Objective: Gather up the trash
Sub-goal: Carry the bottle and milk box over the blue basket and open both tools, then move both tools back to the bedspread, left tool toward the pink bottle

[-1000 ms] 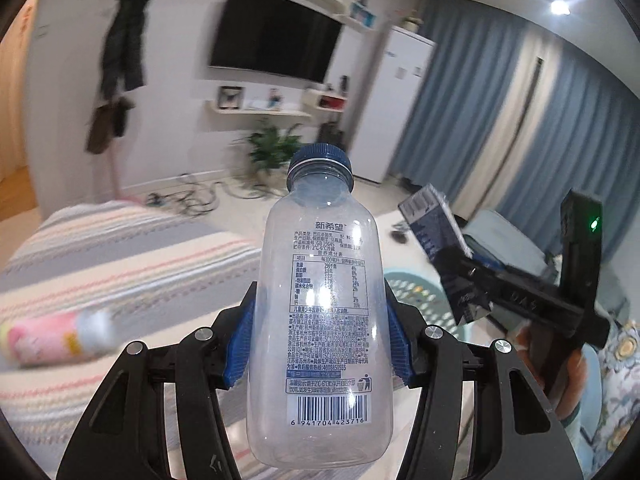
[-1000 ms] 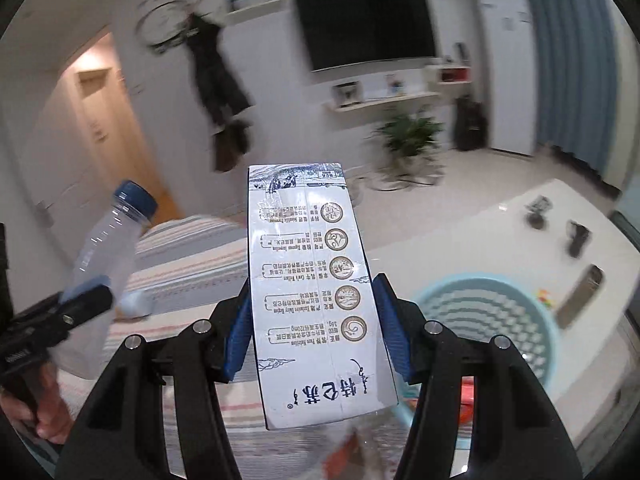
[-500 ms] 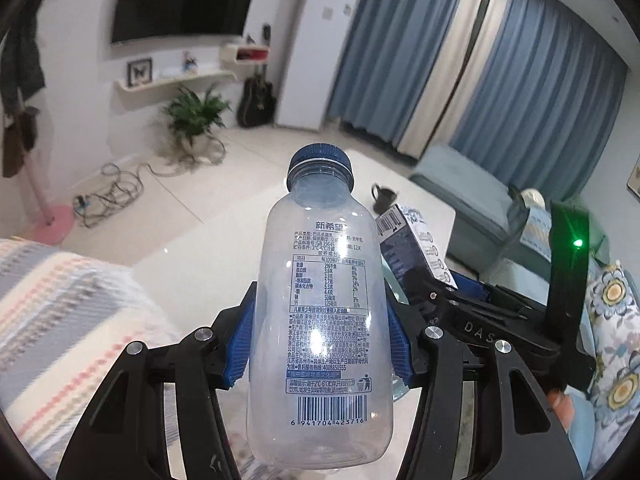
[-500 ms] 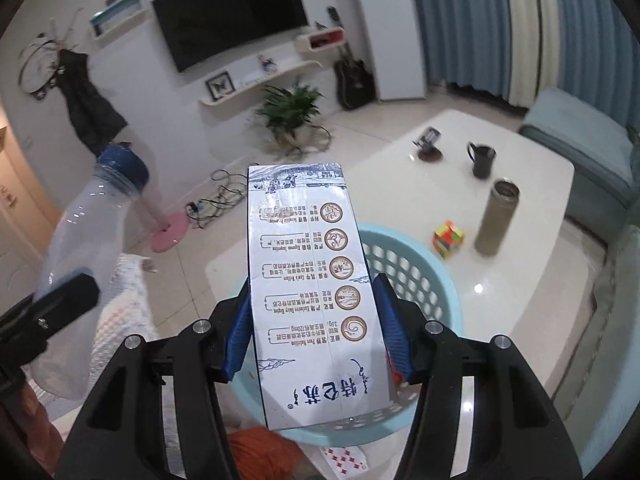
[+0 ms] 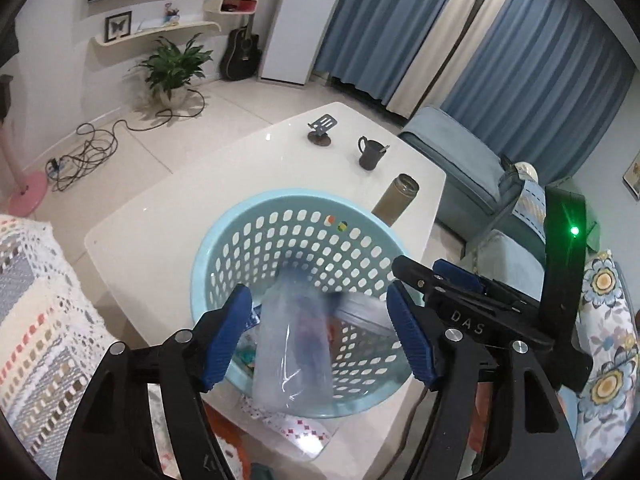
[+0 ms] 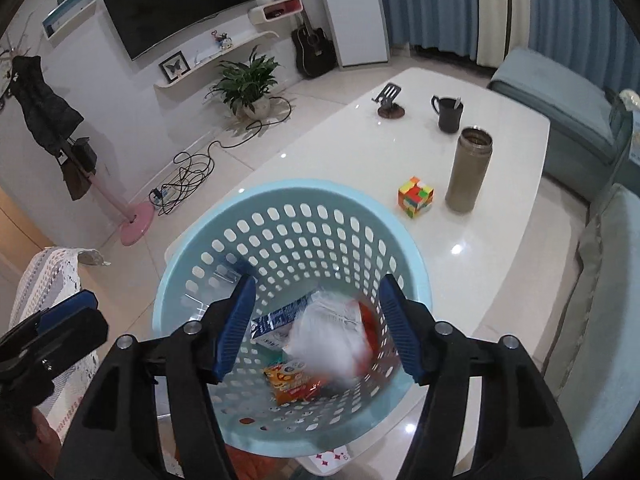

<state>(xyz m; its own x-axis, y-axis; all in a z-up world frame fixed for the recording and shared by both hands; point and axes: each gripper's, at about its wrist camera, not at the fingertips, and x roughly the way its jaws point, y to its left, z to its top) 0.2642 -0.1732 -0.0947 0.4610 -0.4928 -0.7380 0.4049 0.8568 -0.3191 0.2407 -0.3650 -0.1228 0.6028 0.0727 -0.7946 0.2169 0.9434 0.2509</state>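
A light blue perforated basket (image 5: 224, 240) (image 6: 208, 236) stands on the white table. My left gripper (image 5: 320, 336) is open above its near rim. The clear plastic bottle (image 5: 294, 348) is blurred between the jaws, loose and dropping into the basket. My right gripper (image 6: 316, 326) is open over the basket. The milk carton (image 6: 332, 336) is a white blur falling inside, onto other cartons and an orange wrapper (image 6: 290, 382). The right gripper also shows in the left wrist view (image 5: 436, 276).
On the white table (image 6: 360, 148) beyond the basket stand a brown thermos (image 6: 468, 170), a colour cube (image 6: 416, 196), a dark mug (image 6: 448, 114) and a phone stand (image 6: 390, 100). Playing cards (image 5: 296, 428) lie by the basket. A blue sofa (image 5: 460, 152) is right, a striped blanket (image 5: 36, 320) left.
Both grippers swung over the basket and opened. The bottle left the left jaws and the milk carton left the right jaws; both are falling into the basket.
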